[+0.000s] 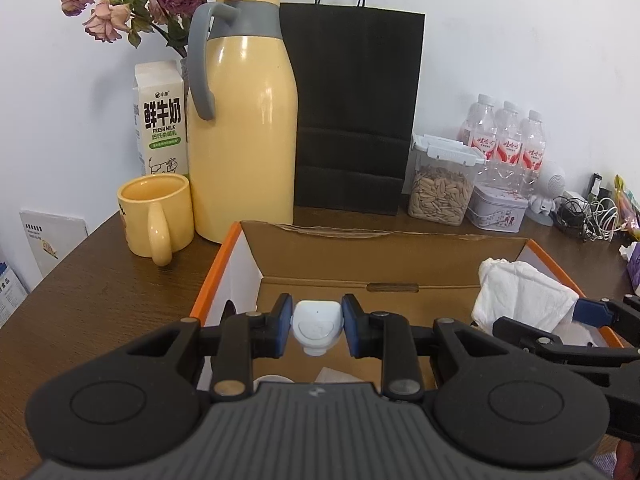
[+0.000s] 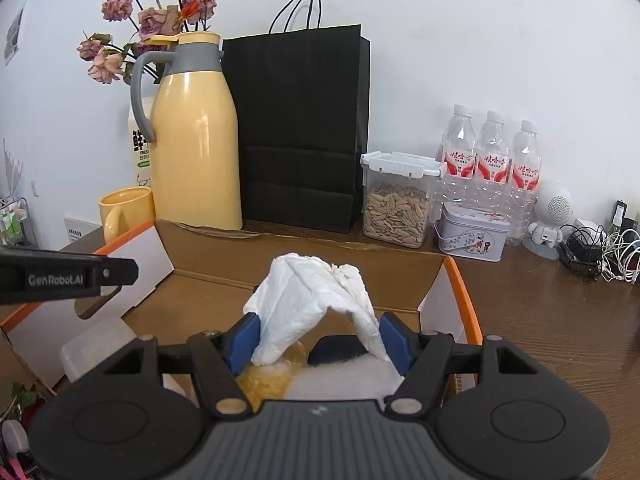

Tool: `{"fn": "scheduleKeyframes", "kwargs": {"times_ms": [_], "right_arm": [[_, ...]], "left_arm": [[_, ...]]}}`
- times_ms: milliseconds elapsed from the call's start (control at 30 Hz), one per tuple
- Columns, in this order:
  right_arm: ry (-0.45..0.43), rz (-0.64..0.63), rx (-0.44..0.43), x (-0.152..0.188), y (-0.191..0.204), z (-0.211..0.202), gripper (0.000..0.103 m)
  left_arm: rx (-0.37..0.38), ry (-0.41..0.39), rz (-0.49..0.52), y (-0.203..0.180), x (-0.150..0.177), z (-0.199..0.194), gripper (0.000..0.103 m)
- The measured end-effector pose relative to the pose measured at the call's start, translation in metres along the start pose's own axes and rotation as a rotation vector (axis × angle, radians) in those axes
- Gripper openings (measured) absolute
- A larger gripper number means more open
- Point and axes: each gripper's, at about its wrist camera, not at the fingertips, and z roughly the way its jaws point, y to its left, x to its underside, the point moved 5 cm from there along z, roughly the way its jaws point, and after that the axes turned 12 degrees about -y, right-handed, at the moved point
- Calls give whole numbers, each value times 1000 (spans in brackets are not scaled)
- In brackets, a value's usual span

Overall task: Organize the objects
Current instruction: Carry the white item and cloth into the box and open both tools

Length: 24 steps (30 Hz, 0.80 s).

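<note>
Brown table, box open. Left gripper clamped on white gadget, right gripper pinching tissue, both over box. Risk: tissue slipping, snagging pads.

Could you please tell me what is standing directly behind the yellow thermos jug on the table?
Behind the yellow thermos jug stand a milk carton and a bunch of dried roses. The jug covers the lower stems, so whatever holds the flowers is mostly hidden.
</note>
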Motion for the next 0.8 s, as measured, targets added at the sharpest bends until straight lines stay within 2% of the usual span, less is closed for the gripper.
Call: {"fn": "scheduleKeyframes", "kwargs": {"times_ms": [67, 133, 200, 233, 300, 333, 367, 800], "right_arm": [[-4, -6, 1, -1, 1, -2, 73], [-9, -15, 2, -1, 3, -4, 78], [-12, -25, 3, -1, 5, -7, 83], [-12, -29, 3, -1, 6, -8, 90], [-18, -32, 8, 0, 7, -12, 94], [-20, -31, 9, 0, 7, -14, 96], [-20, -26, 8, -1, 6, -15, 103], [-34, -8, -1, -5, 5, -30, 103]], "left_arm": [[-1, -13, 4, 0, -1, -3, 30], [-17, -38, 14, 1, -3, -8, 44], [-32, -70, 22, 2, -6, -14, 63], [-41, -85, 22, 3, -8, -18, 70], [-49, -112, 21, 4, -11, -24, 96], [-54, -128, 22, 4, -12, -27, 101], [-59, -141, 24, 4, -13, -29, 103], [-48, -160, 2, 3, -19, -44, 103]]}}
